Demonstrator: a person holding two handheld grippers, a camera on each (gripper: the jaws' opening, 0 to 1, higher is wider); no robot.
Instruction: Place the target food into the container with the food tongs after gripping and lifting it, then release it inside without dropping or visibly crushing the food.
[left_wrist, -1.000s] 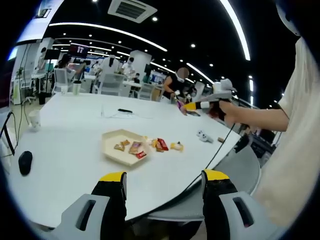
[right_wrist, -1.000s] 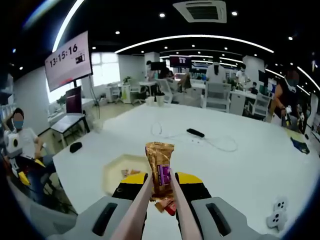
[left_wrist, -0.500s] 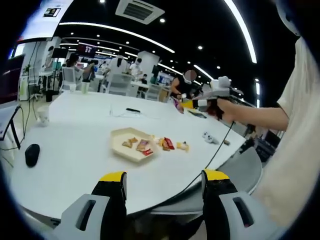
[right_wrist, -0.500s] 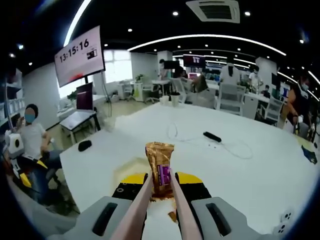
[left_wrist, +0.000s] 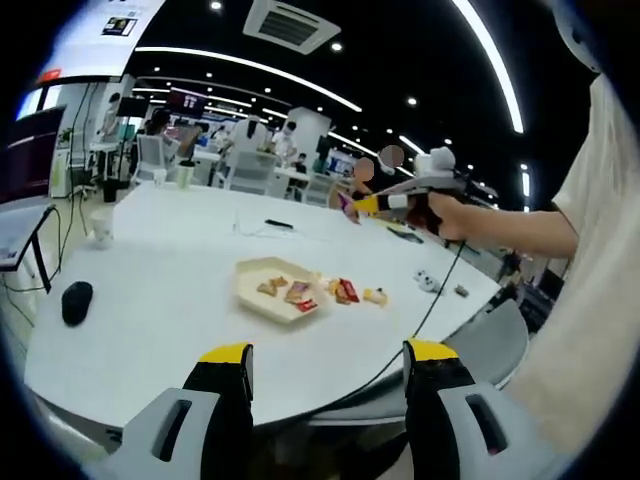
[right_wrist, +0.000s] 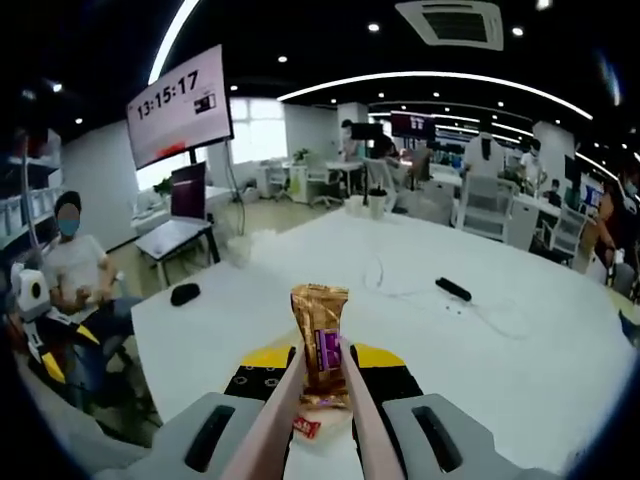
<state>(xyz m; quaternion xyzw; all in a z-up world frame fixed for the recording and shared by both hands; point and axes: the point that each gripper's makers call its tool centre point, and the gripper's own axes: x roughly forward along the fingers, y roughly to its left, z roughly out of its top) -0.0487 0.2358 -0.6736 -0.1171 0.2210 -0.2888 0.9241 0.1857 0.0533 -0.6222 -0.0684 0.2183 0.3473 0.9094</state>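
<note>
A cream hexagonal tray (left_wrist: 262, 296) with several snacks in it lies on the white table (left_wrist: 150, 290). More wrapped snacks (left_wrist: 347, 292) lie just right of it. My left gripper (left_wrist: 328, 368) is open and holds nothing, low at the table's near edge. My right gripper (right_wrist: 320, 368) is shut on pink food tongs (right_wrist: 283, 412), which pinch a gold wrapped snack (right_wrist: 320, 335) with a purple label. In the left gripper view a hand holds that right gripper (left_wrist: 405, 201) high above the table, right of the tray. A red packet (right_wrist: 305, 428) shows under the tongs.
A black mouse (left_wrist: 77, 301) and a cup (left_wrist: 101, 226) stand left of the tray. A small white controller (left_wrist: 428, 283) lies right of the snacks. A black remote (right_wrist: 453, 289) and a thin cable (right_wrist: 495, 318) lie farther back. A person (right_wrist: 75, 285) sits beyond the table's left edge.
My right gripper has carried the gold snack leftwards until the tray slipped out of sight under it. The tongs still pinch the snack. The left view has turned slightly.
</note>
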